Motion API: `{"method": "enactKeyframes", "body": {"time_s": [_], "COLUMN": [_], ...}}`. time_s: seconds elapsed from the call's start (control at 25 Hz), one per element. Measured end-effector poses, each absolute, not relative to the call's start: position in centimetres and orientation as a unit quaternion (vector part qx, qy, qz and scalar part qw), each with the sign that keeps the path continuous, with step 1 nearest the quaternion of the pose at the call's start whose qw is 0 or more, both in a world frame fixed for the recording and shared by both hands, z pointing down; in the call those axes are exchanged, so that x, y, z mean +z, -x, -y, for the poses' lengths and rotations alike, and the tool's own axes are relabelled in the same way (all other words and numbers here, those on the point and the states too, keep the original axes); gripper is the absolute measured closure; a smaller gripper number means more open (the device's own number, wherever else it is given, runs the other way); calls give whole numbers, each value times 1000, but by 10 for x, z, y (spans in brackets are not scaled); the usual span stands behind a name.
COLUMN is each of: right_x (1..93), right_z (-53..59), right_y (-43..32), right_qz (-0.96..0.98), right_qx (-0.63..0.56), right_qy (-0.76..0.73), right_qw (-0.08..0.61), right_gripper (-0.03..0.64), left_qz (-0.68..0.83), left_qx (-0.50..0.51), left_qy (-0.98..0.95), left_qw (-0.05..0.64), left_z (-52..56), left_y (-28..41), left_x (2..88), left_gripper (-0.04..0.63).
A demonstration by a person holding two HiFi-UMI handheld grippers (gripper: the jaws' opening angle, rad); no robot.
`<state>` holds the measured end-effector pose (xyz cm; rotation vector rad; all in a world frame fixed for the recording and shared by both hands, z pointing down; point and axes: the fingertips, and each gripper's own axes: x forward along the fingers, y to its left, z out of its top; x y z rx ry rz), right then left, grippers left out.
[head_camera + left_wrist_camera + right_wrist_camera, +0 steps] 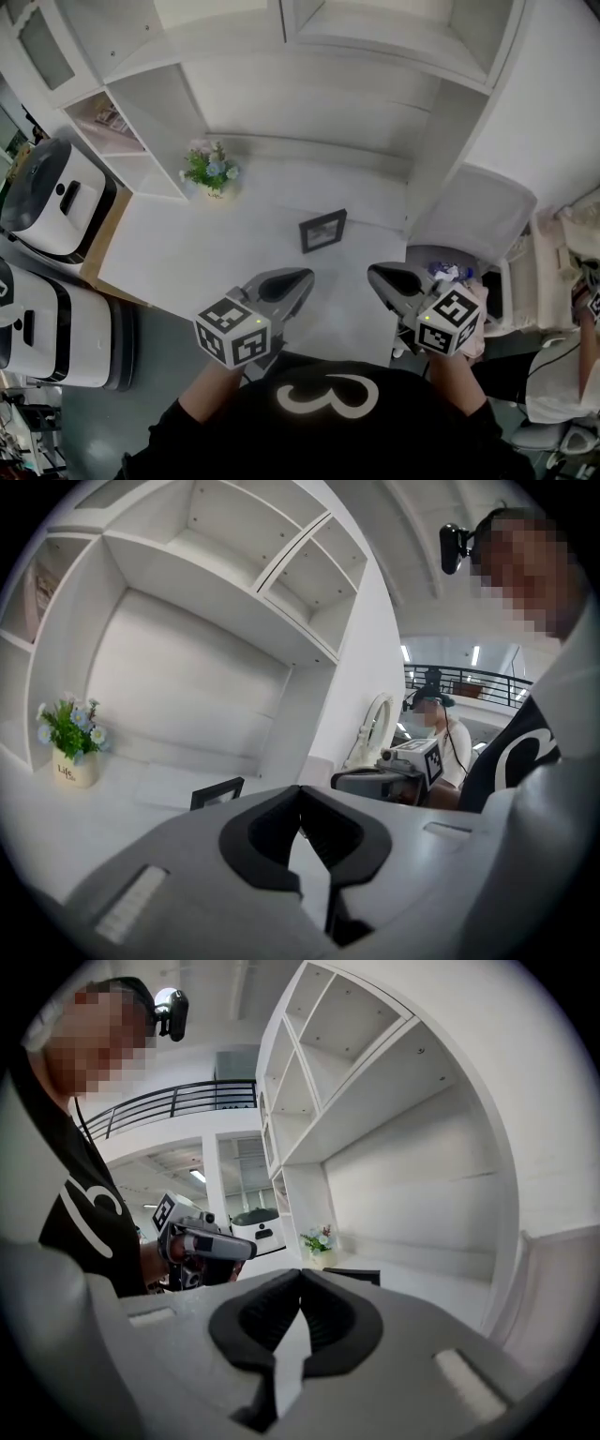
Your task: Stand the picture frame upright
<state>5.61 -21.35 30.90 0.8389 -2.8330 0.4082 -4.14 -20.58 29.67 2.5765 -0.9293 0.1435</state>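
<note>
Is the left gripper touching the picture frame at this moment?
Apart. The head view shows the left gripper, jaws shut and empty, held short of the picture frame, with bare white desk between them.

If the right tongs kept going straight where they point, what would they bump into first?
Probably the frame on the desk, just beyond the right tongs. Depth is unclear, so they might slip past it.

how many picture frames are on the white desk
1. The picture frame stands near the middle of the desk, right of the flower pot, beyond the left claw and right claw, touching neither. No others seem hidden.
</note>
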Motion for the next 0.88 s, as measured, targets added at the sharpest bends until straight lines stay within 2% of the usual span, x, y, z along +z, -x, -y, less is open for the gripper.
{"method": "enactKeyframes", "body": {"time_s": [0.32,0.88], "right_x": [311,312], "right_z": [218,219], "right_y": [-49,-48], "right_qz": [947,948], "right_qx": [146,146], "right_qy": [-275,-270], "right_qw": [79,78], "right_gripper": [614,614], "left_qz": [334,340], "left_qx": [77,88], "left_qy": [-922,-919], "left_qw": [177,180], "left_z": [207,208], "left_y": [36,32], "left_x": [302,309], "left_gripper": [586,586]}}
